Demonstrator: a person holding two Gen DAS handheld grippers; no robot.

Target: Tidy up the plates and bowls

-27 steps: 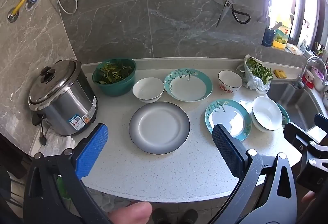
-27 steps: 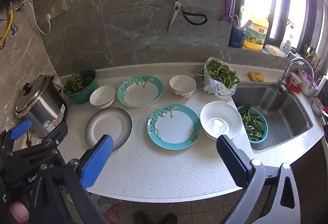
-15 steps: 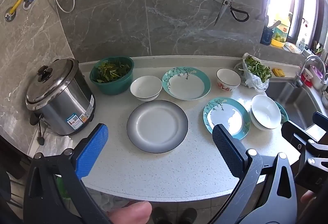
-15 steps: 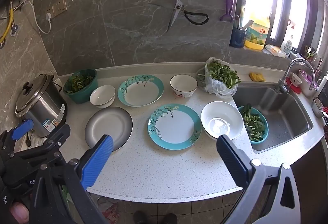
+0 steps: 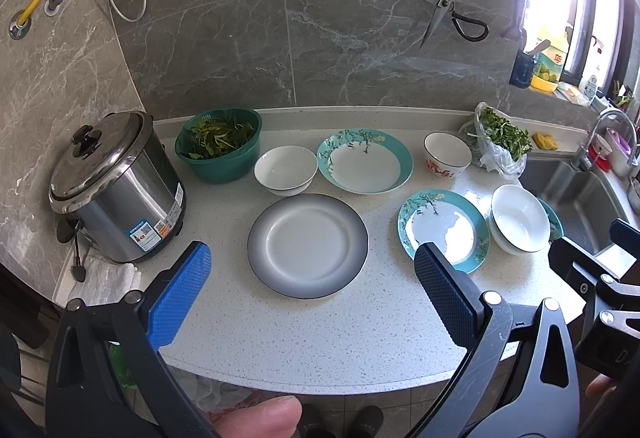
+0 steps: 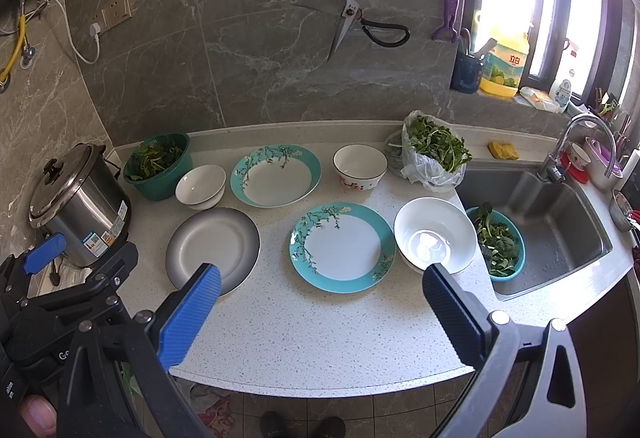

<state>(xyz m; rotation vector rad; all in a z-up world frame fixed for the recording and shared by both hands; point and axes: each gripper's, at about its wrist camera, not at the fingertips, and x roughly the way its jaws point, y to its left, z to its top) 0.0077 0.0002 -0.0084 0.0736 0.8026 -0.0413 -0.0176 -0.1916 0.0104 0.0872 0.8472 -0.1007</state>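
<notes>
left wrist: left gripper (image 5: 312, 294) jaws wide open, empty, above counter (image 5: 320, 334); right gripper (image 6: 320, 314) likewise.

The speckled white worktop (image 6: 320, 326) curves along the grey wall. On it lie a grey-rimmed plate (image 6: 213, 246), two teal floral plates — one near the front (image 6: 342, 246), one further back (image 6: 276, 175) — a small white bowl (image 6: 200, 185), a flower-patterned bowl (image 6: 360, 166) and a wide white bowl (image 6: 435, 240). A green basin of leaves (image 6: 158, 165), a steel cooker (image 6: 78, 207) and a bag of greens (image 6: 434, 153) also stand on it.
</notes>
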